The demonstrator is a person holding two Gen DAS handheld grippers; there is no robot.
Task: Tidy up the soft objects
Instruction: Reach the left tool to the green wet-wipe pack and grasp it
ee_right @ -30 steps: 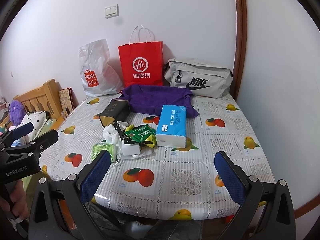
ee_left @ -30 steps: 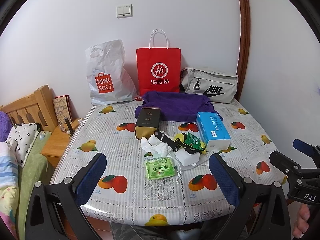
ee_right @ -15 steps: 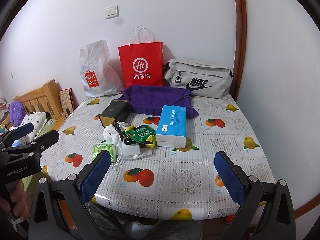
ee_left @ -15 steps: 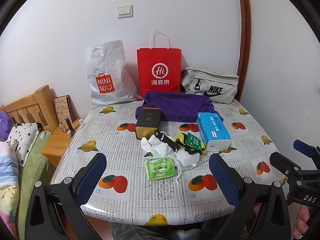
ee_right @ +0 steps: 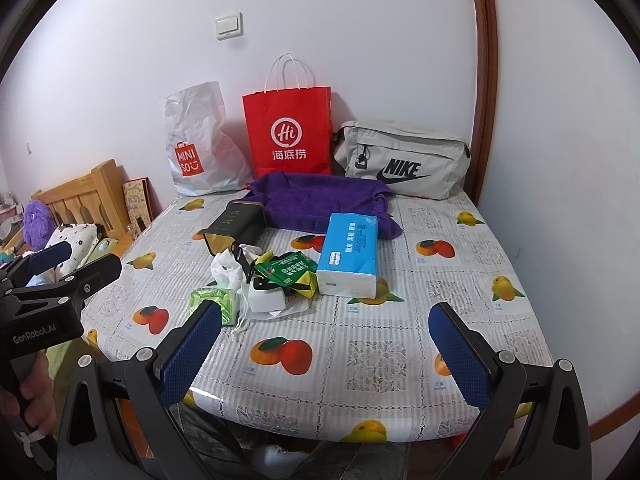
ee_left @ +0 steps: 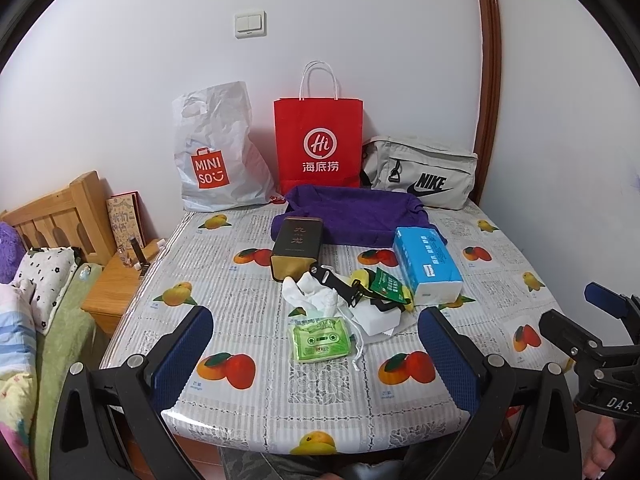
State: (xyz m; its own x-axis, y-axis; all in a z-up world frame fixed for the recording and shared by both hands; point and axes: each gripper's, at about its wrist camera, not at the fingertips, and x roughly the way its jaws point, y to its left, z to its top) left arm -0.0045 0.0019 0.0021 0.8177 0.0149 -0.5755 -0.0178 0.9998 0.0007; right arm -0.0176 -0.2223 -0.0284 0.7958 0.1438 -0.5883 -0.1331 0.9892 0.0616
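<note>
1. White walls are backing a table (ee_left: pixel 248 320) that is wearing a fruit-print cloth, with a wooden headboard (ee_left: pixel 60 216) and bedding sitting off its left side.
2. Along the back edge, from left to right, a white Miniso bag (ee_left: pixel 218 152), a red paper bag (ee_left: pixel 319 144) and a grey Nike pouch (ee_left: pixel 424 172) are leaning against the wall.
3. Just in front of the red bag, a purple towel (ee_left: pixel 356 216) is lying in a crumpled heap, touching the far end of a dark tin box (ee_left: pixel 297 248) on its left and the far end of a blue tissue pack (ee_left: pixel 426 264) on its right.
4. Nearer the front, a small pile is gathering between tin and tissue pack: white crumpled tissue (ee_left: pixel 310 294), a black strap (ee_left: pixel 340 286), a dark green packet (ee_left: pixel 386 286) and a white pouch (ee_left: pixel 378 318).
5. A light green wipes pack (ee_left: pixel 320 342) is lying flat just in front of that pile.
6. The left gripper (ee_left: pixel 316 354) is hovering at the near table edge with its blue pads (ee_left: pixel 184 354) spread wide, holding nothing.
7. The right gripper (ee_right: pixel 326 354) is hovering likewise further right, its fingers wide apart and gripping nothing.
</note>
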